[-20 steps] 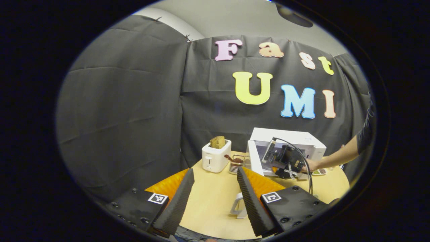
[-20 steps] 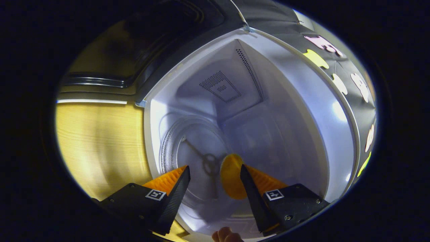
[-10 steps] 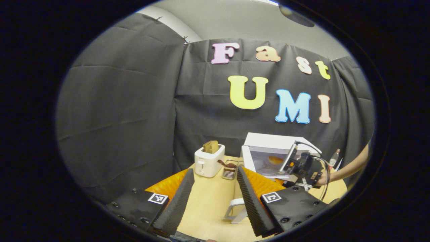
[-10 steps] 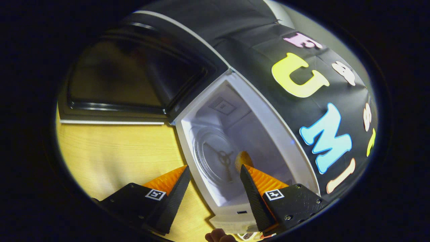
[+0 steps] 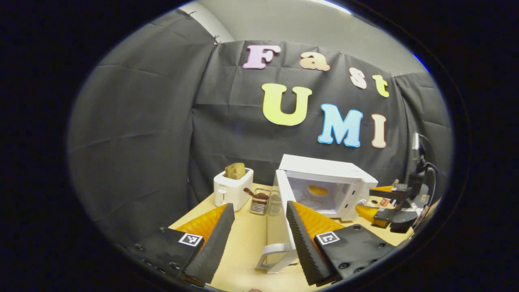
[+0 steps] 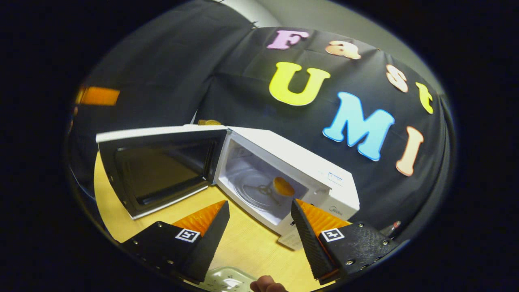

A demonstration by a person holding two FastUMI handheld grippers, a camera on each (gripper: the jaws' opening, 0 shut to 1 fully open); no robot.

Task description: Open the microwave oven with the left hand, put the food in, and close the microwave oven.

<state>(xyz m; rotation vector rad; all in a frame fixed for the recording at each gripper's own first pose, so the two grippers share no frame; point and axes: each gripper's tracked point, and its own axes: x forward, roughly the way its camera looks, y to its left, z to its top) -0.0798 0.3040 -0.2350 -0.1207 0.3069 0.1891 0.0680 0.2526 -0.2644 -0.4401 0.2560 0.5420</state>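
The food (image 6: pixel 283 187) sits on the glass plate inside the microwave (image 6: pixel 284 160), so closing is what I judge remains. The door (image 6: pixel 156 168) stands swung wide, its handle edge just ahead of the left gripper (image 5: pixel 259 237), the nearer one. Both it and the right gripper (image 6: pixel 259 235) are spread and empty (the right well back).

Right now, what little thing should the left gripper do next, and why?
Probably move the left gripper toward the door to push it shut. The food already sits inside the microwave, the door hangs wide open, and the right gripper is open, empty and outside.
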